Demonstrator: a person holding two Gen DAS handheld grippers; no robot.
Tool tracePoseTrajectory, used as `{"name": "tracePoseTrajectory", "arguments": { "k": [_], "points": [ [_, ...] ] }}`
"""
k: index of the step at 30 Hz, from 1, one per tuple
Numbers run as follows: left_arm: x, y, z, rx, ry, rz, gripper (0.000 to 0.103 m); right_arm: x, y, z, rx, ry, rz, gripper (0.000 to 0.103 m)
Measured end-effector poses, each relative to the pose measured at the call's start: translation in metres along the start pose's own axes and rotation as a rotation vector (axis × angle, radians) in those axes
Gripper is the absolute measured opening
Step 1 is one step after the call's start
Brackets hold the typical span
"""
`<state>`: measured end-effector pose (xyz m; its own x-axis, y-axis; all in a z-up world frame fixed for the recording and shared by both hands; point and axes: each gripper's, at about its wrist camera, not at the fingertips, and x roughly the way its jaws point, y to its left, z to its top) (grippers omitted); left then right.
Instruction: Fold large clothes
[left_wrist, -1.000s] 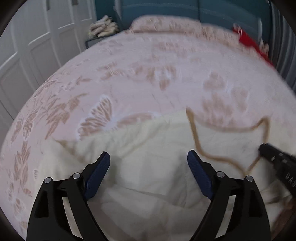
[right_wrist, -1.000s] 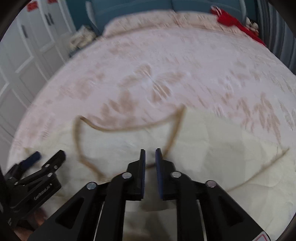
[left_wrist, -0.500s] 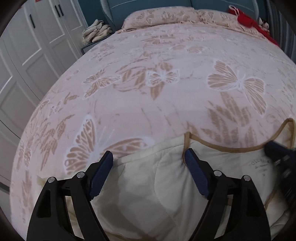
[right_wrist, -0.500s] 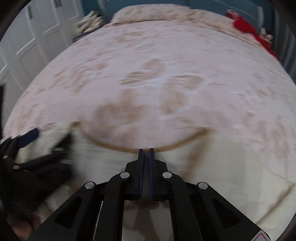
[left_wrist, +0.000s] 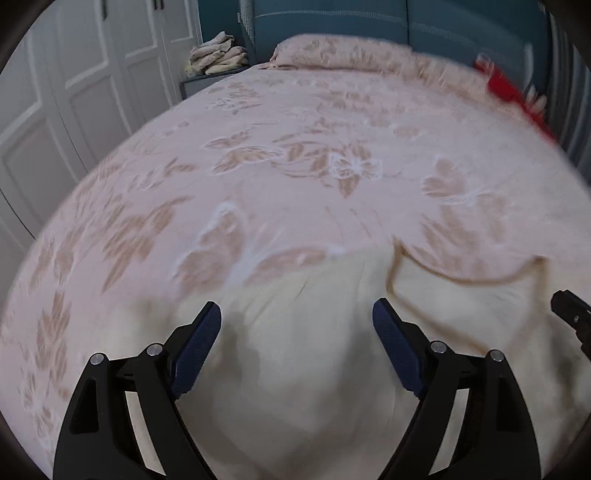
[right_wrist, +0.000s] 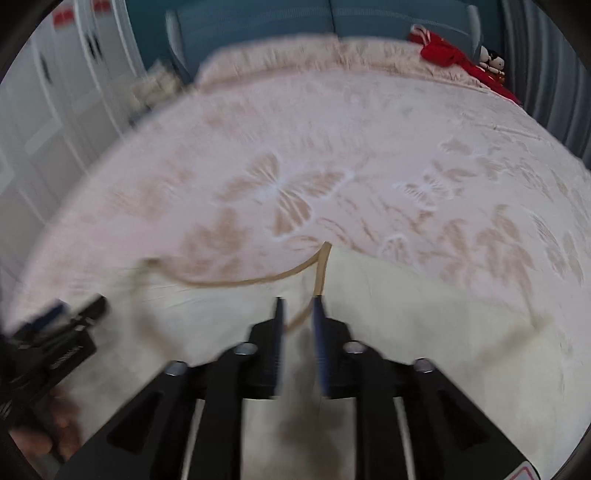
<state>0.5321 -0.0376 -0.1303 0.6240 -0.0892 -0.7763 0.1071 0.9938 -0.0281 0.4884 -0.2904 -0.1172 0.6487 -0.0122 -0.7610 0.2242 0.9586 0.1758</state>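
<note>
Jaws of the right gripper (right_wrist: 298, 314) have just been opening and now stand narrowly parted, the tan neckline trim (right_wrist: 258, 281) of the cream garment (right_wrist: 424, 332) running between them with no pad visibly pressing it. The left gripper (left_wrist: 296, 325) hangs wide and empty above the same cloth. This garment lies spread over the near edge of the butterfly-patterned bed (left_wrist: 295, 166), collar toward the pillows. It looks soft, light and limp, likely to sag and crease when lifted. Firmer purchase probably sits at the bound neckline, the shoulders or the hem corners, not mid-panel.
</note>
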Motion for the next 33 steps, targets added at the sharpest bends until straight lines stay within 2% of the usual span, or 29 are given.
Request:
{"name": "tracePoseTrajectory", "arguments": {
  "k": [1, 3, 5, 7, 10, 12, 13, 15, 18, 23, 24, 26, 27, 28, 29, 30, 31, 33],
  "points": [
    [-0.017, 0.015, -0.011, -0.018, 0.004, -0.042, 0.083, -0.020, -0.006, -0.011, 0.013, -0.021, 0.028, 0.045],
    [-0.048, 0.042, -0.038, -0.055, 0.021, -0.109, 0.089, -0.078, -0.028, -0.053, 0.037, -0.071, 0.067, 0.052],
    [-0.090, 0.084, -0.088, -0.104, 0.054, -0.167, 0.090, -0.123, -0.051, -0.097, 0.042, -0.076, 0.048, 0.058],
    [-0.120, 0.113, -0.132, -0.124, 0.099, -0.170, 0.091, -0.165, -0.081, -0.148, 0.060, -0.045, 0.000, 0.061],
    [-0.161, 0.156, -0.202, -0.171, 0.198, -0.157, 0.091, -0.212, -0.118, -0.210, 0.096, 0.023, -0.079, 0.061],
    [-0.187, 0.181, -0.245, -0.238, 0.257, -0.158, 0.091, -0.246, -0.147, -0.254, 0.155, 0.086, -0.130, 0.062],
    [-0.199, 0.188, -0.259, -0.266, 0.261, -0.176, 0.091, -0.259, -0.159, -0.273, 0.183, 0.114, -0.144, 0.062],
    [-0.225, 0.194, -0.282, -0.289, 0.255, -0.186, 0.091, -0.273, -0.174, -0.301, 0.220, 0.147, -0.155, 0.062],
    [-0.237, 0.192, -0.298, -0.314, 0.253, -0.207, 0.091, -0.285, -0.188, -0.340, 0.330, 0.181, -0.086, 0.063],
    [-0.240, 0.191, -0.311, -0.407, 0.216, -0.216, 0.090, -0.286, -0.189, -0.366, 0.468, 0.131, -0.008, 0.065],
    [-0.239, 0.192, -0.309, -0.425, 0.211, -0.237, 0.088, -0.285, -0.186, -0.365, 0.480, 0.123, 0.010, 0.065],
    [-0.239, 0.191, -0.311, -0.456, 0.218, -0.258, 0.075, -0.281, -0.181, -0.364, 0.502, 0.108, 0.055, 0.065],
    [-0.240, 0.187, -0.310, -0.449, 0.223, -0.279, 0.061, -0.278, -0.178, -0.363, 0.515, 0.107, 0.068, 0.064],
    [-0.238, 0.182, -0.306, -0.444, 0.241, -0.297, 0.052, -0.278, -0.175, -0.360, 0.521, 0.104, 0.070, 0.052],
    [-0.237, 0.178, -0.305, -0.440, 0.261, -0.320, 0.035, -0.278, -0.172, -0.358, 0.530, 0.098, 0.078, 0.041],
    [-0.240, 0.172, -0.305, -0.430, 0.267, -0.317, 0.028, -0.277, -0.170, -0.356, 0.537, 0.105, 0.096, 0.021],
    [-0.244, 0.168, -0.303, -0.408, 0.263, -0.304, 0.017, -0.279, -0.169, -0.354, 0.541, 0.109, 0.096, 0.011],
    [-0.255, 0.161, -0.298, -0.362, 0.243, -0.285, 0.011, -0.291, -0.167, -0.352, 0.535, 0.084, 0.092, 0.007]
  ]
}}
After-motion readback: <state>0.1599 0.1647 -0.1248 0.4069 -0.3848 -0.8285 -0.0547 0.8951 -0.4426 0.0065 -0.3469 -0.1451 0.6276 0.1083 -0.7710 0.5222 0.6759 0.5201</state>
